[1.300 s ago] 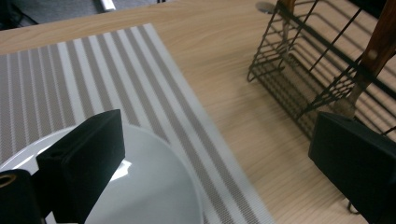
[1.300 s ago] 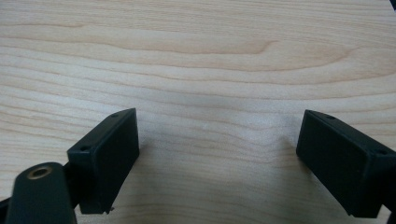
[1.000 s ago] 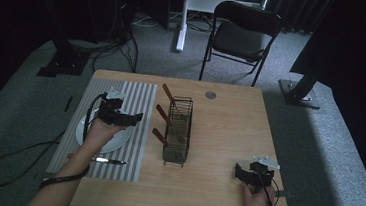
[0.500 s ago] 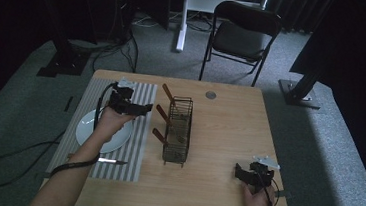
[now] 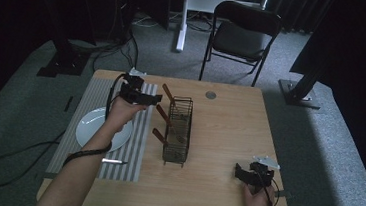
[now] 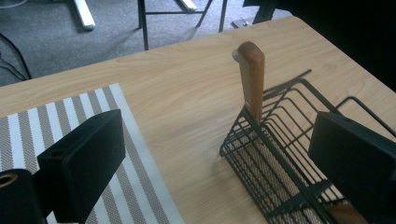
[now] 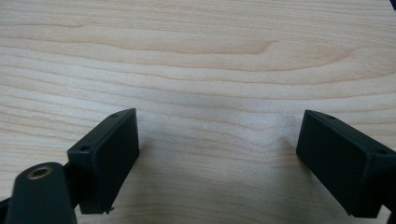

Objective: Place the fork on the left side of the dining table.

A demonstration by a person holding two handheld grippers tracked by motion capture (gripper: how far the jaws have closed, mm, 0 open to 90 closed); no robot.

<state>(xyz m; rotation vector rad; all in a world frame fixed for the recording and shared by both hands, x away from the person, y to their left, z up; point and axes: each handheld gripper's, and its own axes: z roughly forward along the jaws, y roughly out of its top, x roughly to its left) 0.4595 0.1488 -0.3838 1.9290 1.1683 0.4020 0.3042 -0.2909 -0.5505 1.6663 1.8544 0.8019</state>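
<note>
- Reaching over the far end of a striped mat [image 5: 129, 143], the left tool [image 5: 152, 99] hangs above the table [image 5: 228, 132], its two black jaws spread wide with nothing between them.
- In the left gripper view, those jaws frame a black wire rack [image 6: 280, 154], with one upright wooden handle [image 6: 252, 81] standing at the rack's near corner, just ahead of the tool and not touched by it.
- The high view shows the wire rack [image 5: 177, 130] near the table's middle, just right of the mat, with wooden handles [image 5: 162, 115] poking out of its left side.
- A white plate [image 5: 88, 125] rests on the mat, partly under the person's left forearm.
- The right tool [image 5: 245, 172] sits low at the table's near right corner, well apart from the rack.
- Its jaws are released and empty, bare wood between them.
</note>
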